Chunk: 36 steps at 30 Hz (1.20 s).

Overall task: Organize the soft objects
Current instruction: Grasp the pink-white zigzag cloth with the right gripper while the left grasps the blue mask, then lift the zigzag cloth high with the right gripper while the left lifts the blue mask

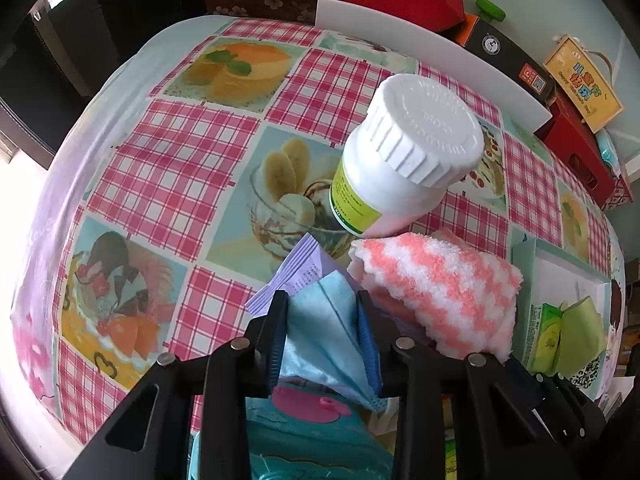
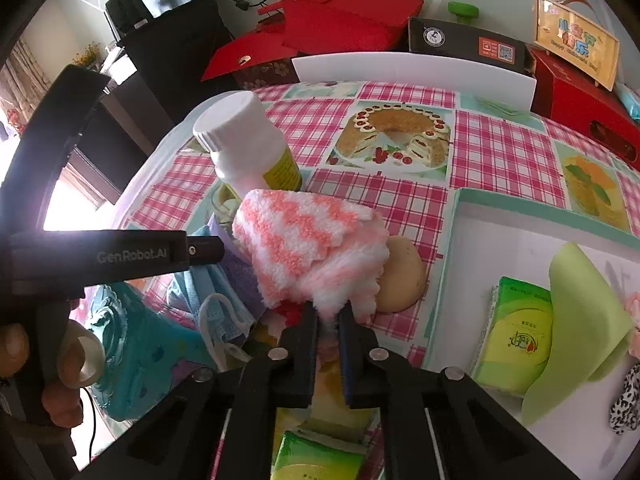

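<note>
My left gripper is shut on a light blue face mask, held just above the table. A purple packet lies under it. My right gripper is shut on the edge of a fluffy pink-and-white cloth, which also shows in the left wrist view. The left gripper's body shows at the left of the right wrist view, with the mask hanging below it. A white box lid tray at the right holds a green tissue pack and a green sheet.
A white pill bottle stands behind the cloth. A tan round object lies beside the cloth. A teal toy sits near the table's front. A white board, red boxes and a black box line the back edge.
</note>
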Motion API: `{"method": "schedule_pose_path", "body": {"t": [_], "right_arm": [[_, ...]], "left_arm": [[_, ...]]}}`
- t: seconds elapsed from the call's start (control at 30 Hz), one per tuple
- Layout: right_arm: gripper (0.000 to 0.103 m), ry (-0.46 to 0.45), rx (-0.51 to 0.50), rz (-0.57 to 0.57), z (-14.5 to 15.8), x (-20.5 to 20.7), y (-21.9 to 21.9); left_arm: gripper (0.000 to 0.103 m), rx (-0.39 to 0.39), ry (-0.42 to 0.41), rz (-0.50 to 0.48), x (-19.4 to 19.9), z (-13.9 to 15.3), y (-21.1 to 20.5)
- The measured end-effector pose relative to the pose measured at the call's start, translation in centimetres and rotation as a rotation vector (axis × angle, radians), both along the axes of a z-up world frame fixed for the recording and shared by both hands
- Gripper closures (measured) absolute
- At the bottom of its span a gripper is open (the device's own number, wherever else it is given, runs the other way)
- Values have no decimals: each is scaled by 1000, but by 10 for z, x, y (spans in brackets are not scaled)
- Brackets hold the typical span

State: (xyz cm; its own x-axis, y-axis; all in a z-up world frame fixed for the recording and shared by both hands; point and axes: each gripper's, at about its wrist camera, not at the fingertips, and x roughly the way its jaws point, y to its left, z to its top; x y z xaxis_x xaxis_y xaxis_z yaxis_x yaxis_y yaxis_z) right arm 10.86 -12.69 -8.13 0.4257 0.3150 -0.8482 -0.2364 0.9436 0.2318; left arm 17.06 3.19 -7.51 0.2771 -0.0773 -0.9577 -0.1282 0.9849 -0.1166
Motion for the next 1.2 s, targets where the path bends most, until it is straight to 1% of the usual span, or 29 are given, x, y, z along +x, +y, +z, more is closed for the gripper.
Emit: {"method": "schedule_pose_path", "body": {"t": [0.07, 0.23, 0.47, 0.7, 0.9, 1.2], "right_arm": [[95, -5, 2, 0, 1, -1, 0], [95, -26, 19, -5, 6, -4, -2], [95, -75, 50, -19, 25, -8, -8], [95, -122, 78, -27, 43, -15, -13], [95, -158, 91, -38, 55, -19, -18], [95, -240, 122, -51, 81, -31, -26]], "left_arm": [[71, -15, -8, 2, -1, 2, 3], [74, -32, -35, 16, -4, 11, 9], [77, -52, -80, 29, -10, 25, 15], [77, -68, -123, 39, -14, 35, 13], [77, -87, -172, 37, -19, 52, 12], [77, -112, -230, 38, -27, 71, 14]]}}
